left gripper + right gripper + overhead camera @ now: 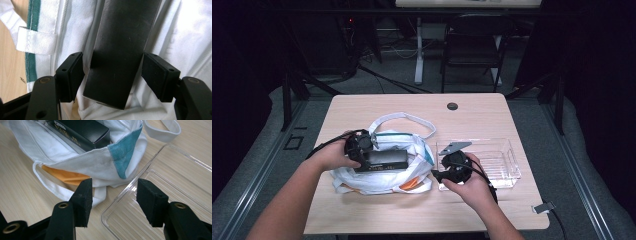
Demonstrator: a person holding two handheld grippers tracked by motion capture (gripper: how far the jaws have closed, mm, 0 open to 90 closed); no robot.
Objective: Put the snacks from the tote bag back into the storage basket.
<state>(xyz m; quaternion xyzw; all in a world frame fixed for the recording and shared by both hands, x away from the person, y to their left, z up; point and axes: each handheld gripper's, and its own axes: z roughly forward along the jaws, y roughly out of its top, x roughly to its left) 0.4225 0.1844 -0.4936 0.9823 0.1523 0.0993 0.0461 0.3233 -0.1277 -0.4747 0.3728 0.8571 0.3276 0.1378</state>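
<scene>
**Inspector:** Where is the black box (pixel 384 160) relative to the white bag (pixel 387 177)?

**Assistant:** On the bag's upper face. Its long axis runs toward the clear tray (pixel 507 170). The left gripper (pixel 113 75) straddles the near end, pads slightly off its sides. The right gripper (pixel 113 197) stands empty, jaws parted, beside the bag. Wooden table (pixel 472 120); dark room behind.

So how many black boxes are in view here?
1. The black box lies on the white bag, between the jaws of the left tool. The bag could hide others inside.
</scene>
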